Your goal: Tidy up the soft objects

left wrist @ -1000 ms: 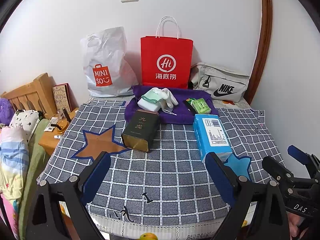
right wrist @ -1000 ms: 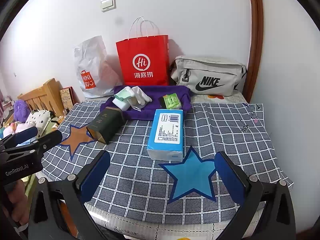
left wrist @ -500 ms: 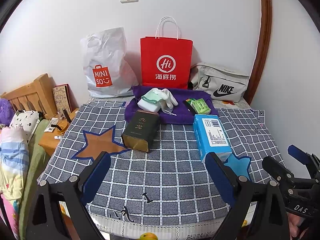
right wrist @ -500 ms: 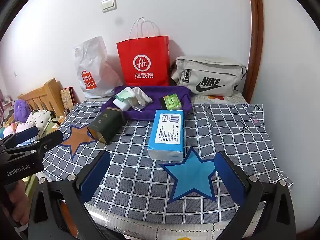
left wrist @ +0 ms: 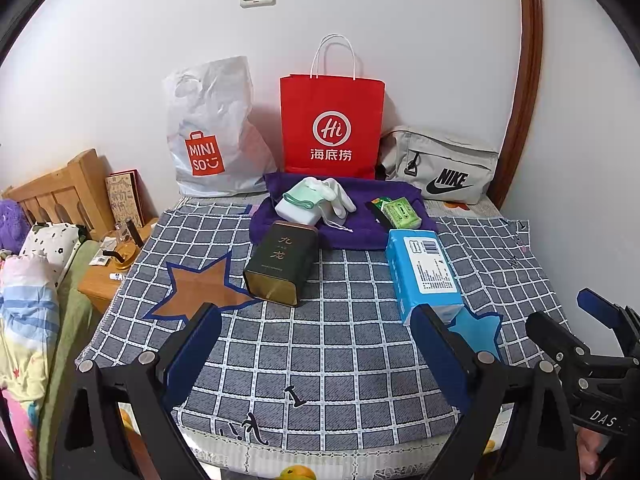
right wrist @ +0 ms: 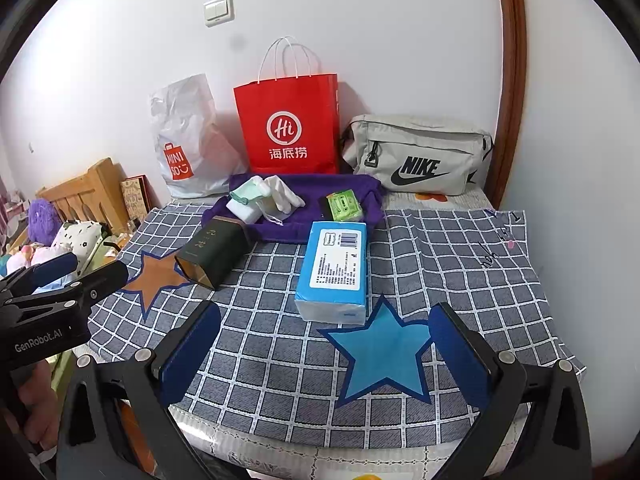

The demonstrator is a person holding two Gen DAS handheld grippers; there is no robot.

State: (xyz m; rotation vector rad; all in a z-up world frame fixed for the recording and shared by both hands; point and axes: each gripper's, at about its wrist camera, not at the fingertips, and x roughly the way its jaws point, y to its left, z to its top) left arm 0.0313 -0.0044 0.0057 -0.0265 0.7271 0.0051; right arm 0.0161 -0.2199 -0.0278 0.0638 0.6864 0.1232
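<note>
"MINISO" is printed on white plastic bag; "Hi 海底捞" on red paper bag beside it; "NIKE" on grey pouch; "九龙" on dark tin; "GenRobot.AI" on left tool.

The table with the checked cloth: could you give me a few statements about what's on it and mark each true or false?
1. The red paper bag stands upright against the wall. True.
2. The dark tea tin stands upright. False: it lies on its side.
3. The blue tissue pack sits inside the grey Nike bag. False: it lies on the checked cloth.
4. The white gloves rest on the purple cloth. True.
5. The left gripper holds the tin. False: its jaws are open and empty.
</note>
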